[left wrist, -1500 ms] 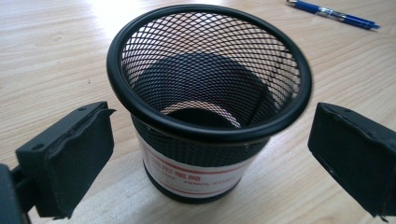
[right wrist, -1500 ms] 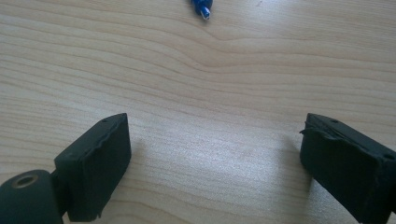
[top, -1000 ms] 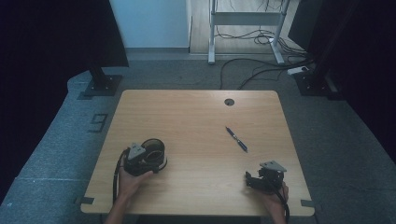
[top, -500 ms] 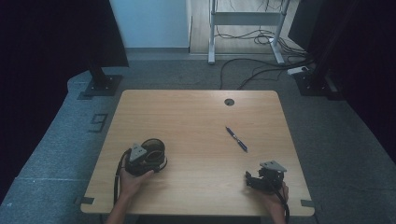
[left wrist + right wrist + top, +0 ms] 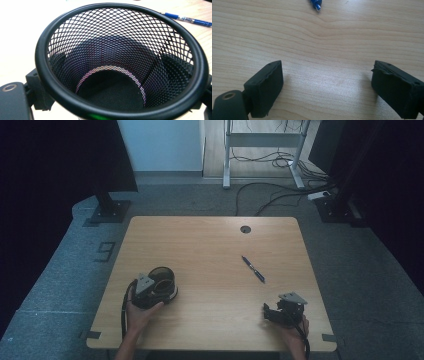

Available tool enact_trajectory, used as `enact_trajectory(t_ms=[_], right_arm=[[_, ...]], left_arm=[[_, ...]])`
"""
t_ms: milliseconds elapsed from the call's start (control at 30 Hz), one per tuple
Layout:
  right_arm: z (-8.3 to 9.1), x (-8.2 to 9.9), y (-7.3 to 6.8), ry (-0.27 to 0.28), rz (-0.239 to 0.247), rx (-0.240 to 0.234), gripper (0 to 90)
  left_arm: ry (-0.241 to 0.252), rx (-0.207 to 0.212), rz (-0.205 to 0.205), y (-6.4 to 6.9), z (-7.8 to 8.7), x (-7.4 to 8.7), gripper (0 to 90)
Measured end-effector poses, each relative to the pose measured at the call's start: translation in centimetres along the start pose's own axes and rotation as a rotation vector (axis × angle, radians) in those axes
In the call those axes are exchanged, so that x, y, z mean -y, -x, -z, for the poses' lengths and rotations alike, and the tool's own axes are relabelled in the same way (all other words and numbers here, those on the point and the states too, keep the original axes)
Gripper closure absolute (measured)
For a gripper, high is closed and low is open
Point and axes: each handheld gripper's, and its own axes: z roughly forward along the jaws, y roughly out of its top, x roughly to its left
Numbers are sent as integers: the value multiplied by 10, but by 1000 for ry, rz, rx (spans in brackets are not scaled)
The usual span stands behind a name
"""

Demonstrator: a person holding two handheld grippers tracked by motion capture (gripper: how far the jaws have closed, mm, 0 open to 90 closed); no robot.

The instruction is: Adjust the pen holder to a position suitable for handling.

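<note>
Near left of the wooden table (image 5: 210,245): left gripper (image 5: 159,289) clamped around a black mesh pen cup (image 5: 162,279), jaws having just been closing, one pad pressed against each side of the mesh wall. Seen through the left gripper view as a round black rim with diamond mesh, solid dark floor at the bottom, dark jaw pads visible through the mesh on both sides; cup (image 5: 120,62) upright on the tabletop. Left hand (image 5: 142,312) behind the gripper, forearm entering from the near edge, black cable looping along its left side. Near right of the table: right gripper (image 5: 275,312) resting low over bare wood, jaws spread wide, nothing between them; in the right gripper view, two black pads (image 5: 265,87) far apart with plain wood grain in the gap. Right hand (image 5: 295,332) at the near right corner. Blue pen (image 5: 253,269) lying flat on the table, right of centre, angled from far left to near right, well apart from both grippers; blue tip (image 5: 315,4) at the far edge of the right gripper view, blue barrel (image 5: 186,19) beyond the cup rim. Round cable hole (image 5: 245,229) at the far side of the table. No brand, label or readable writing on cup, pen or grippers; on the grey floor left of the table, a dark mark (image 5: 105,251) shaped like a 9.
</note>
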Motion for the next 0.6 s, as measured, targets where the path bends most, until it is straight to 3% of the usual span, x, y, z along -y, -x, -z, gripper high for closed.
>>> enact_trajectory(t_ms=[133, 433, 600], right_arm=[[0, 0, 0, -1, 0, 0, 99], [-1, -1, 0, -2, -2, -1, 100], [-1, -1, 0, -1, -3, 1, 103]], left_arm=[[13, -9, 34, 0, 5, -8, 101], [26, -33, 42, 6, 8, -29, 101], [27, -23, 20, 11, 8, -36, 100]])
